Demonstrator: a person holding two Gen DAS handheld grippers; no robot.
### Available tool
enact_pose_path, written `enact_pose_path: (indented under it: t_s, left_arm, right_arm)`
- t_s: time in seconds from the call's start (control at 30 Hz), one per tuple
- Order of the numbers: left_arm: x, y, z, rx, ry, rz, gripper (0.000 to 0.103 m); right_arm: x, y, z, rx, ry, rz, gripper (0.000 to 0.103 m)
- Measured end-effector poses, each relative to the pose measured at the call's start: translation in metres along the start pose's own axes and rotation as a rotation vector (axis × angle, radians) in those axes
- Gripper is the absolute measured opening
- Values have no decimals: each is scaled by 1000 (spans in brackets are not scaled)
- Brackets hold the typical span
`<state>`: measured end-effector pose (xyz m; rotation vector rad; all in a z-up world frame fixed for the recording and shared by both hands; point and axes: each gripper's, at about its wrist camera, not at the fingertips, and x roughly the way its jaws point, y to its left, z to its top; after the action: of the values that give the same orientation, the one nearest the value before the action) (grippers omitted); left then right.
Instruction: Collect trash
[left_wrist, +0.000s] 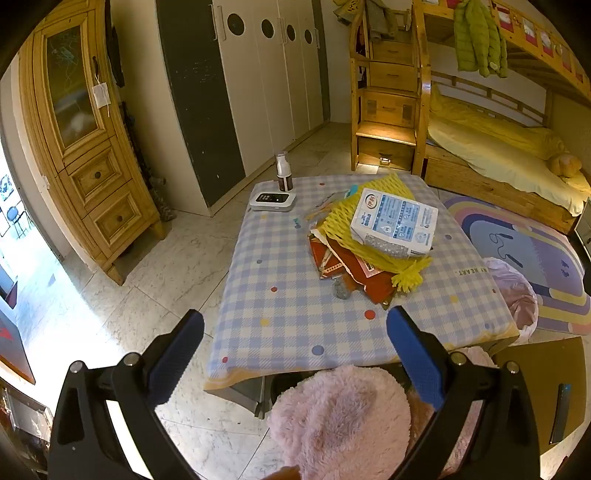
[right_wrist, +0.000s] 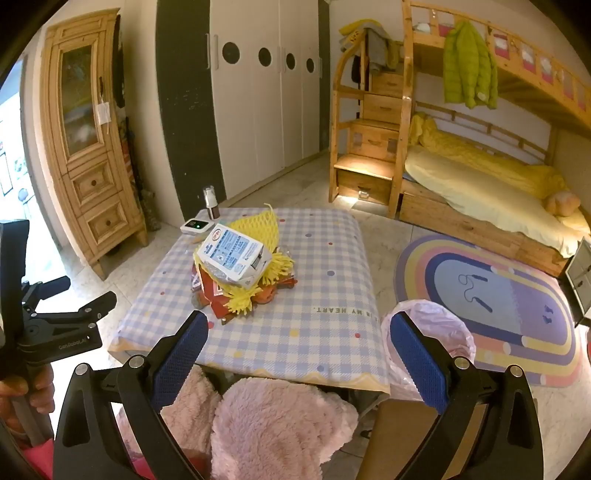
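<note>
A heap of trash lies on the checked table (left_wrist: 288, 325) (right_wrist: 325, 332). On top is a white and blue carton (left_wrist: 393, 221) (right_wrist: 232, 254), resting on yellow foam netting (left_wrist: 369, 240) (right_wrist: 255, 229) and red wrappers (left_wrist: 354, 269) (right_wrist: 218, 299). A small grey crumpled scrap (left_wrist: 341, 290) lies beside the heap. A bin lined with a pink bag (right_wrist: 432, 332) (left_wrist: 513, 291) stands at the table's right side. My left gripper (left_wrist: 295, 325) is open, short of the table's near edge. My right gripper (right_wrist: 299, 325) is open too, above the near edge, nothing between its fingers.
A white device (left_wrist: 272, 201) (right_wrist: 195, 225) and a dark spray bottle (left_wrist: 283, 171) (right_wrist: 211, 203) stand at the table's far left corner. Pink fluffy-clad knees (left_wrist: 340, 417) (right_wrist: 273, 424) are below the grippers. A rug (right_wrist: 491, 306), bunk bed (right_wrist: 480, 192) and wooden cabinet (left_wrist: 88, 147) surround the table.
</note>
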<state>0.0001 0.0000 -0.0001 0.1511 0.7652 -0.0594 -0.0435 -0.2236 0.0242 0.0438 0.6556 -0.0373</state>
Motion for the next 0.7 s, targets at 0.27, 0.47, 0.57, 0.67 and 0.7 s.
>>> enact_pose_path:
  t_s: [0.27, 0.47, 0.57, 0.67, 0.7]
  left_arm:
    - [0, 0, 0, 0, 1, -1, 96]
    - [0, 0, 0, 0, 0, 0, 96]
    - [1, 0, 0, 1, 1, 0, 96]
    - [0, 0, 0, 1, 1, 0, 96]
    - [1, 0, 0, 2, 1, -1, 96]
  right_arm:
    - [-1, -1, 0, 0, 0, -1, 98]
    - [-1, 0, 1, 0, 0, 0, 98]
    - [-1, 0, 1, 0, 0, 0, 98]
    - [-1, 0, 1, 0, 0, -1, 98]
    - [-2, 0, 1, 0, 0, -2, 98]
